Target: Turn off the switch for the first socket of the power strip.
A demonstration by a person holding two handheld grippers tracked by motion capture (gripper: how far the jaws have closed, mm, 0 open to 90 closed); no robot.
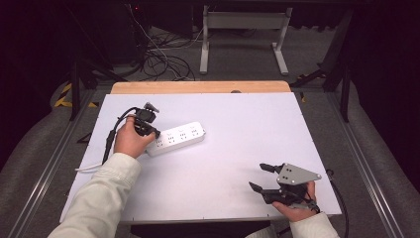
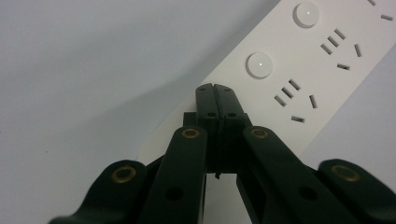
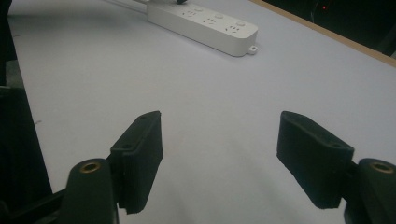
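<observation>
A white power strip [image 1: 176, 138] lies on the white tabletop [image 1: 237, 129], left of centre, with several sockets and round buttons [image 2: 259, 65]. My left gripper [image 1: 153, 132] rests over the strip's left end, jaws pressed together with nothing between them; its tip [image 2: 215, 88] sits on the strip's near end just below a button. Near the front right edge my right gripper [image 1: 261, 176] stands open above bare table, its pads [image 3: 140, 158] wide apart. The strip [image 3: 203, 21] lies far off in the right gripper view.
The strip's white cable [image 1: 89, 168] trails off the table's left side. A wooden edge [image 1: 198, 87] borders the far side. Beyond it stand a white table frame [image 1: 242, 34] and tangled floor cables [image 1: 158, 54].
</observation>
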